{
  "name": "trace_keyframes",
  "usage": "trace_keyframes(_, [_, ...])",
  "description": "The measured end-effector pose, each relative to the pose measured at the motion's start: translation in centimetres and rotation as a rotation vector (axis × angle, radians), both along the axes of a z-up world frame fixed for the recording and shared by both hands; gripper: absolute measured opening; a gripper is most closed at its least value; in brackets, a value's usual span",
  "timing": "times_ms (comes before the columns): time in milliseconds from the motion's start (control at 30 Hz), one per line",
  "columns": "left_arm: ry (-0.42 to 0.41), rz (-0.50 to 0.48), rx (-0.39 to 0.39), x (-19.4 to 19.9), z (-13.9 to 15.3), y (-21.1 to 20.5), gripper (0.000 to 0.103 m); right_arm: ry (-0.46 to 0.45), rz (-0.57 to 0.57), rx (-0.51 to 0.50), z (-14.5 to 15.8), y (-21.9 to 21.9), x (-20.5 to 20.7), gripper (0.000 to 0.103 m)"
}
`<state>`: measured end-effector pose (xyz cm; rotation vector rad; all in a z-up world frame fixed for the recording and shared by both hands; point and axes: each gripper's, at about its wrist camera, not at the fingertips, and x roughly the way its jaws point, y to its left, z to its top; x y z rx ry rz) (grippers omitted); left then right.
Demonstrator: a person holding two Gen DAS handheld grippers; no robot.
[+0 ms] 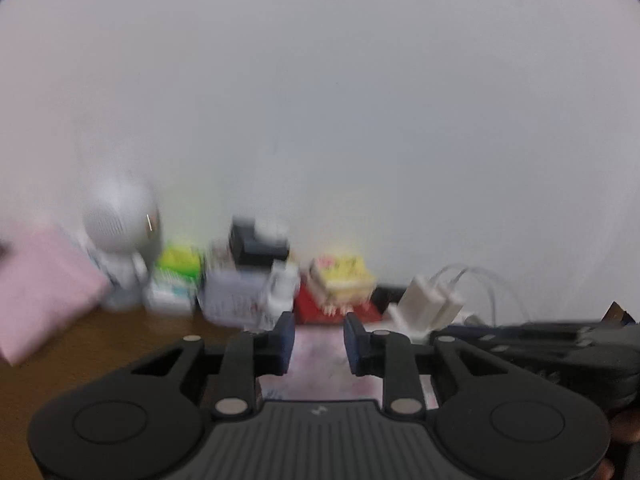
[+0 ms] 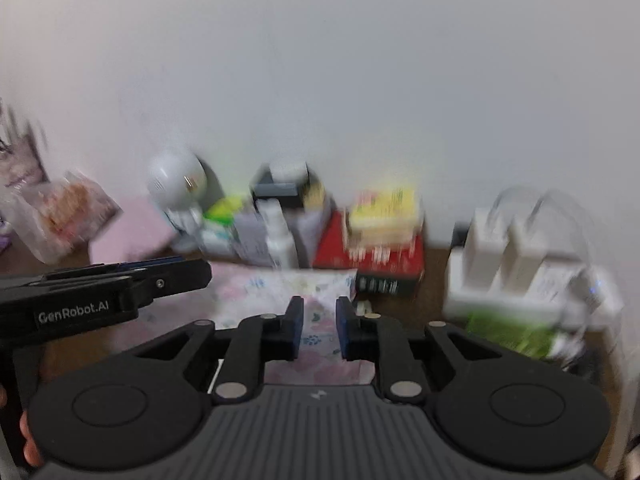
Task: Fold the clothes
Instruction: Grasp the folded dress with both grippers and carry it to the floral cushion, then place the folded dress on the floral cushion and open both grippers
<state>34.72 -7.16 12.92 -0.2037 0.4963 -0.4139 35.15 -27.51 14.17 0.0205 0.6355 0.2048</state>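
Observation:
Both views are blurred. A pale pink floral cloth (image 1: 320, 364) (image 2: 272, 292) lies flat on the brown table, under and ahead of both grippers. My left gripper (image 1: 320, 336) hangs just above it with a clear gap between its blue pads (image 1: 285, 340); nothing is pinched there. My right gripper (image 2: 319, 320) is also over the cloth, its jaws a little apart, and the fabric shows through the gap from below. In the right wrist view the left gripper (image 2: 192, 272) reaches in from the left side. The right gripper (image 1: 460, 334) enters the left wrist view from the right.
Clutter lines the white wall behind the cloth: a round white device (image 2: 176, 176), bottles and boxes, a yellow box (image 2: 384, 208) on a red box (image 2: 368, 252), white chargers (image 2: 508, 256). A pink folded item (image 1: 44, 288) and a plastic bag (image 2: 60, 212) lie left. Bare wood table (image 1: 100, 340).

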Motion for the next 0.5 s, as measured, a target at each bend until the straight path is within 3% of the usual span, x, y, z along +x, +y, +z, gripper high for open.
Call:
trace_keyframes(67, [-0.047,0.007,0.007,-2.4,3.1,0.3,0.032,-0.061,-0.005,-0.014,3.2,-0.1,-2.4,0.018])
trace_keyframes(167, [-0.112,0.021,0.022,-8.1,7.2,1.4,0.049,-0.128,-0.012,0.011,7.7,-0.7,-6.8,0.02])
trace_keyframes(233, [-0.168,0.027,0.05,-12.2,9.2,2.1,0.055,-0.176,-0.012,0.008,9.9,-0.9,-10.3,0.034])
trace_keyframes(300, [-0.206,0.029,0.103,-16.4,9.9,2.5,0.07,-0.214,0.0,0.028,11.5,-1.2,-14.4,0.048])
trace_keyframes(400, [-0.206,0.028,0.172,-21.9,9.4,3.2,0.072,-0.229,0.027,0.073,12.4,-1.2,-20.0,0.052])
trace_keyframes(500, [-0.158,0.037,0.219,-26.6,7.3,3.8,0.074,-0.233,0.049,0.102,11.8,-0.4,-25.1,0.065])
